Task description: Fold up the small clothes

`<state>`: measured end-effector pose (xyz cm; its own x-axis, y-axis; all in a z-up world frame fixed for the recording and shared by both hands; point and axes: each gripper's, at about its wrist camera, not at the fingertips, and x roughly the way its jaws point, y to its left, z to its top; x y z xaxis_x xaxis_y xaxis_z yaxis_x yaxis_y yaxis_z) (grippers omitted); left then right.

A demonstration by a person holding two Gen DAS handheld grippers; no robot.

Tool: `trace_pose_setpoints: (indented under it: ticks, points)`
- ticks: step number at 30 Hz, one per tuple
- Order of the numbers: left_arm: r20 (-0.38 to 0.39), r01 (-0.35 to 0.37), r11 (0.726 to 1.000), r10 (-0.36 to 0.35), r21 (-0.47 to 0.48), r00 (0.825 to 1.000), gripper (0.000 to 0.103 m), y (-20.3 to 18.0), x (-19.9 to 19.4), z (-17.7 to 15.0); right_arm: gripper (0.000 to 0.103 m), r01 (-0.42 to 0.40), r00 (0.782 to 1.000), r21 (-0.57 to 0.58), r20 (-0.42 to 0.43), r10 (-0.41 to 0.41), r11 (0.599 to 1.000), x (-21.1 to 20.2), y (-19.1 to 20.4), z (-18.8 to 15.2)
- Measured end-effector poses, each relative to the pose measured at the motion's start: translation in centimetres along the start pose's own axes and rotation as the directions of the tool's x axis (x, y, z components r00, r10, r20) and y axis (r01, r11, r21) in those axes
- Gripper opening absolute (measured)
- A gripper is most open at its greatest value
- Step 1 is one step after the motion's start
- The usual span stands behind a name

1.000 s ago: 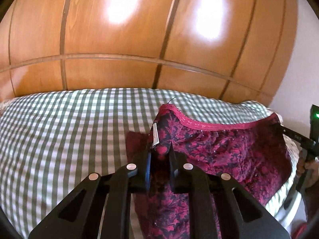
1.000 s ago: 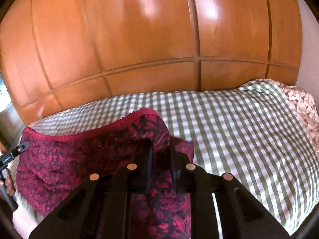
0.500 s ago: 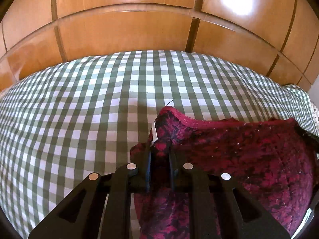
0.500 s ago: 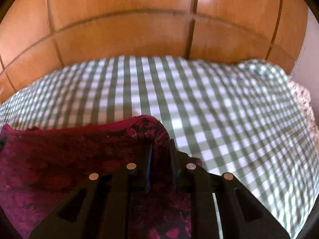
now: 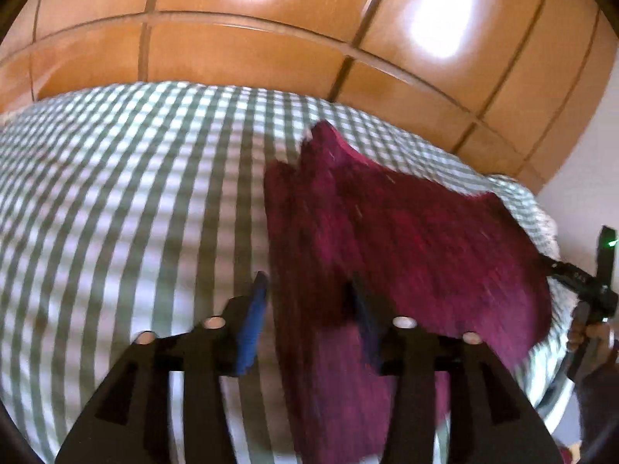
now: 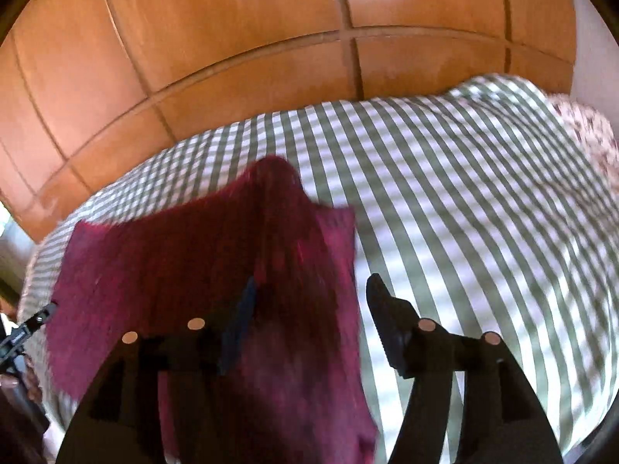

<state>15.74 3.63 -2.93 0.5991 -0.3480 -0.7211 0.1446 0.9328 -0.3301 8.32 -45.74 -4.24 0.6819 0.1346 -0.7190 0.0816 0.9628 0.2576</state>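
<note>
A green-and-white checked bed cover lies bare and open to the left, ending at glossy wooden wardrobe panels behind. The left tool has just been opening; its jaws stand apart, the garment's left edge between them, unpinched. The dark red patterned garment lies spread across the bed, blurred. The right tool has likewise just been opening, cloth loose between its jaws. Rightward, more bare bed, then a floral fabric at its corner.
</note>
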Motion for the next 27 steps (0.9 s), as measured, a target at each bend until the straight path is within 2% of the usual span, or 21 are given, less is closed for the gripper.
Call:
trace_pose_setpoints:
  ticks: [3, 6, 7, 8, 9, 10, 13, 17, 23, 25, 27]
  points:
    - [-0.028, 0.034, 0.999, -0.034, 0.004, 0.999, 0.057, -0.1, -0.7, -2.9, 0.059, -0.033, 0.999, 0.039, -0.022, 0.034, 0.999, -1.9, -1.1, -2.9]
    - [-0.051, 0.049, 0.999, -0.050, -0.024, 0.997, 0.056, -0.1, -0.1, -4.4, 0.052, -0.045, 0.997, 0.044, -0.060, 0.048, 0.998, -2.0, -1.1, -5.4]
    - [-0.059, 0.073, 0.996, -0.076, -0.055, 0.995, 0.044, 0.1, 0.1, -4.5, 0.048, -0.056, 0.996, 0.051, -0.072, 0.060, 0.997, -1.8, -1.0, -6.1]
    - [-0.066, 0.113, 0.991, -0.118, -0.077, 0.991, 0.026, 0.1, 0.2, -4.7, 0.037, -0.059, 0.995, 0.049, -0.079, 0.063, 0.997, -1.7, -0.7, -6.6]
    - [-0.070, 0.120, 0.989, -0.126, -0.083, 0.990, 0.024, 0.0, 0.2, -4.8, 0.031, -0.043, 0.996, 0.029, -0.077, 0.045, 0.999, -1.6, -0.1, -6.9]
    - [-0.069, 0.116, 0.990, -0.122, -0.078, 0.990, 0.015, -0.4, 0.0, -4.8, 0.017, -0.039, 0.996, 0.012, -0.074, 0.040, 0.999, -1.8, 0.4, -7.2]
    - [-0.062, 0.123, 0.990, -0.127, -0.062, 0.990, 0.012, -0.9, -0.8, -4.9, 0.012, -0.051, 0.997, 0.003, -0.053, 0.052, 0.999, -3.2, 1.2, -7.1]
    - [-0.058, 0.162, 0.984, -0.167, -0.076, 0.984, 0.011, -0.7, -3.0, -5.7, 0.011, -0.117, 0.992, 0.019, -0.038, 0.118, 0.993, -6.1, 0.6, -6.9]
    - [-0.108, 0.175, 0.982, -0.181, -0.066, 0.978, 0.011, -1.3, -5.8, -8.7, 0.011, -0.126, 0.987, -0.016, -0.108, 0.123, 0.992, -8.9, 0.2, -9.7]
    - [-0.109, 0.142, 0.988, -0.148, -0.058, 0.983, 0.016, -1.5, -6.5, -8.9, 0.013, -0.103, 0.989, -0.030, -0.111, 0.099, 0.994, -9.2, 0.2, -10.1]
    - [-0.088, 0.122, 0.991, -0.127, -0.054, 0.988, 0.022, -1.5, -6.8, -8.4, 0.015, -0.078, 0.994, -0.034, -0.076, 0.075, 0.996, -9.4, 0.5, -9.4]
